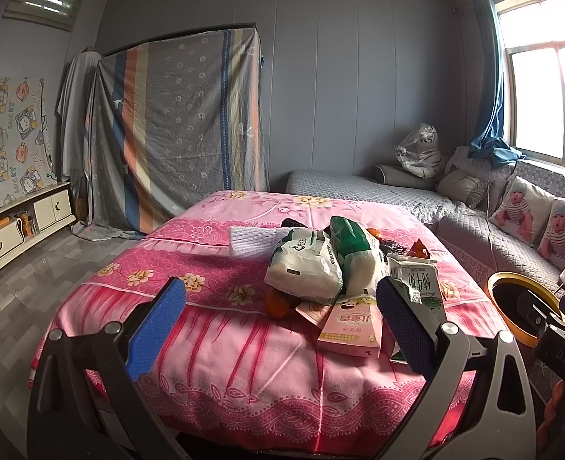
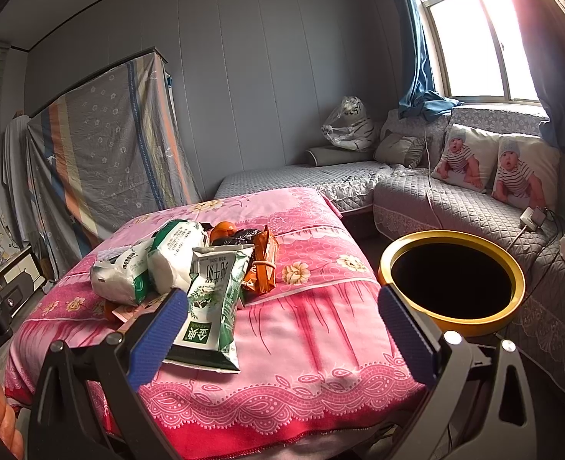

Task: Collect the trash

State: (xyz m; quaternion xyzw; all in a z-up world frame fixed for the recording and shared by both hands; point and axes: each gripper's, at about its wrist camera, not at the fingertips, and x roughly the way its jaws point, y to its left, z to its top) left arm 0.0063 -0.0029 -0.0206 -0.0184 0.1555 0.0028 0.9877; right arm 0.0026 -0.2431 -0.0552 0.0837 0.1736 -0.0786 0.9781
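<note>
1. Both of my grippers stood released and empty. The left gripper (image 1: pixel 278 329) had its jaws spread wide over the near edge of the pink-covered table (image 1: pixel 213 345), and the right gripper (image 2: pixel 282 329) was spread just as wide, between the trash pile and the bin.

2. The trash lay heaped on the right half of the table: a green-and-white milk carton (image 2: pixel 215 303) flattened and lying nearest the right gripper, two white-and-green plastic packets (image 1: pixel 305 268) leaning on each other, a pink carton (image 1: pixel 353 326) at the front, an orange snack wrapper (image 2: pixel 261 264) and an orange fruit (image 2: pixel 223 230) behind.

3. The bin (image 2: pixel 512 268), gold-rimmed and dark inside, stood just beside the table's right corner, low against the grey sofa (image 2: pixel 455 207).

4. My chief worry was the pile itself. The pieces overlapped, so I judged that pulling one could drag or tip its neighbours off the edge.

5. The milk carton looked thin and limp. I judged the jaws might pinch the tablecloth with it, or the carton might slide out flat.

6. The plastic packets looked soft and slippery, and a grip on a loose fold might give way on the carry.

7. The bin's mouth sat lower than the tabletop, so a release made too early could miss the rim.
</note>
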